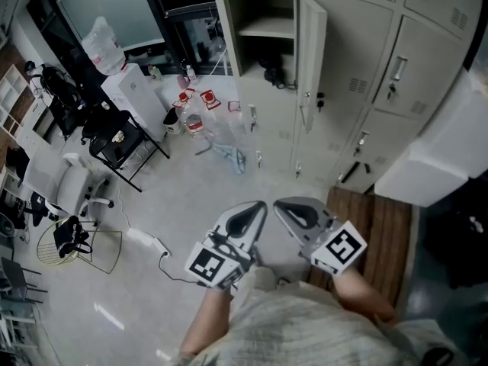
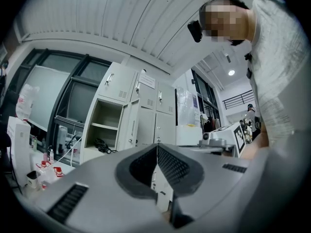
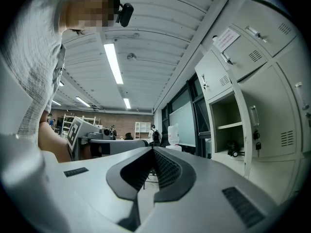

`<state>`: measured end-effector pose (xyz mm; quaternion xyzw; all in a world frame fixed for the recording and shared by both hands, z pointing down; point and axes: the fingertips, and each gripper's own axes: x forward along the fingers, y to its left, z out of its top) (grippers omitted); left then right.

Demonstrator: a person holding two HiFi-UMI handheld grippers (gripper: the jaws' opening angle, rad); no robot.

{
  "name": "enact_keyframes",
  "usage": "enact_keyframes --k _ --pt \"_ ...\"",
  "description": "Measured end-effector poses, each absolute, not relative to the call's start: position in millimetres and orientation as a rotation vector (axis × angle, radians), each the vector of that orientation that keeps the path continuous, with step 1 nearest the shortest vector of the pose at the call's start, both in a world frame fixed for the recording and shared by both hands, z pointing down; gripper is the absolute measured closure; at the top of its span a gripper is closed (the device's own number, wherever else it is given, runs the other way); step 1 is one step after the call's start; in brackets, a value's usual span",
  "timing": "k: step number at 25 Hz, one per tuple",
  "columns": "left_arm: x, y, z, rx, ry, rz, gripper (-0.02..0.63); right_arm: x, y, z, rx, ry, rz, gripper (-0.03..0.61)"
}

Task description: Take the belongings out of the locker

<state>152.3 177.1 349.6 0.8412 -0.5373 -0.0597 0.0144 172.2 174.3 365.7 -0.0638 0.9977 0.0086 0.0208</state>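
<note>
**Now: both jaws clenched, locker open ahead**

Right, looking down my left gripper (image 2: pixel 156 146): its jaws are pressed together tip to tip, with nothing between them. Same on my right gripper (image 3: pixel 153 150): jaws clenched and empty. From the head view the two sit side by side, close but apart, low in front of the person, both pointing level towards the lockers.

Ahead, one locker (image 1: pixel 263 10) stands with its door (image 1: pixel 311 52) swung out to the right. Inside there's a shelf (image 1: pixel 267 27) up top. Below it, on the compartment's bottom, lie the dark belongings (image 1: pixel 273 73), a black bundle too small for me to tell what exactly. It's well apart from both grippers.

On the floor (image 1: pixel 198 197) left of the locker I see a few bottles (image 1: pixel 195 125) and a black chair (image 1: pixel 114 139).
</note>
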Motion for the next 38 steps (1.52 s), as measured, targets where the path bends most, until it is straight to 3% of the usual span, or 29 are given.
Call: enact_keyframes --k 26,38 --pt "-26.0 20.0 357.9 2.709 -1.556 -0.099 0.609 10.4 19.9 374.9 -0.417 3.156 0.066 0.577" --pt "-62.3 -41.8 368.6 2.738 -1.459 -0.118 0.609 -31.3 -47.3 381.0 -0.601 3.206 0.134 0.577"
